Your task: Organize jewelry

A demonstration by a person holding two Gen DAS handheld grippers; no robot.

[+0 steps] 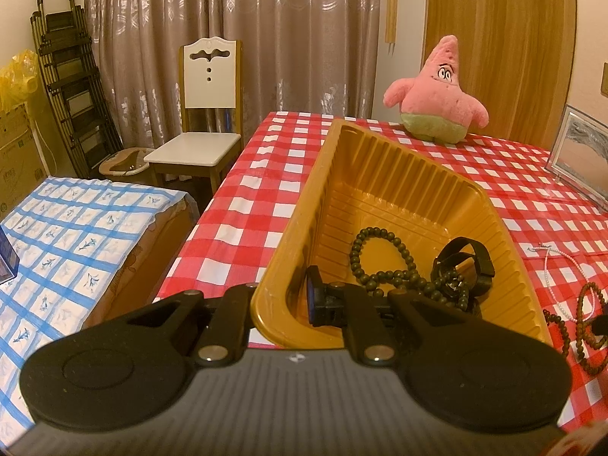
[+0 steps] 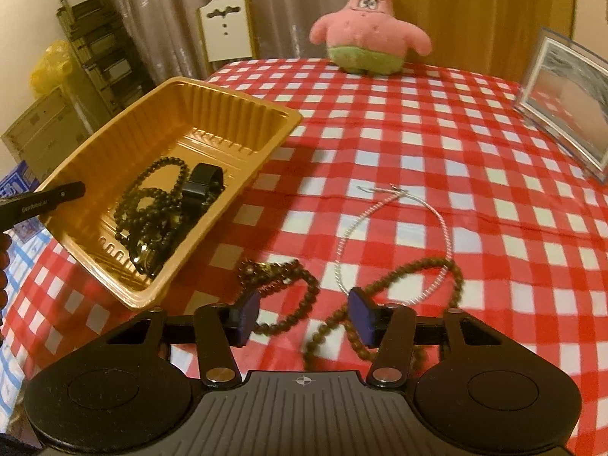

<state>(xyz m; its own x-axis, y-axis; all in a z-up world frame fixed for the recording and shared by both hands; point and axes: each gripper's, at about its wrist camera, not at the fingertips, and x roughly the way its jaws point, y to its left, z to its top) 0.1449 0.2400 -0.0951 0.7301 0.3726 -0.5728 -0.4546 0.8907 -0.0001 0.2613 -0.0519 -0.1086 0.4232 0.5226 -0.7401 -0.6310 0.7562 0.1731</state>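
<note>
A gold plastic tray point(image 1: 380, 174) point(image 2: 114, 129) sits on the red checked table and holds a dark bead bracelet point(image 1: 380, 262) point(image 2: 159, 197) and a black watch point(image 1: 471, 262) point(image 2: 203, 184). My left gripper point(image 1: 283, 304) is shut on the tray's near left rim; one finger is inside, the other outside. My right gripper point(image 2: 304, 317) is open just above a brown bead strand point(image 2: 304, 296) point(image 1: 585, 319) lying on the cloth. A thin white bead necklace point(image 2: 399, 235) point(image 1: 551, 281) lies across the strand.
A pink star plush point(image 2: 368, 26) point(image 1: 440, 91) stands at the table's far edge. A framed picture point(image 2: 562, 91) stands at the right. A bed with a blue checked cover point(image 1: 68, 243) and a white chair point(image 1: 205, 121) are left of the table.
</note>
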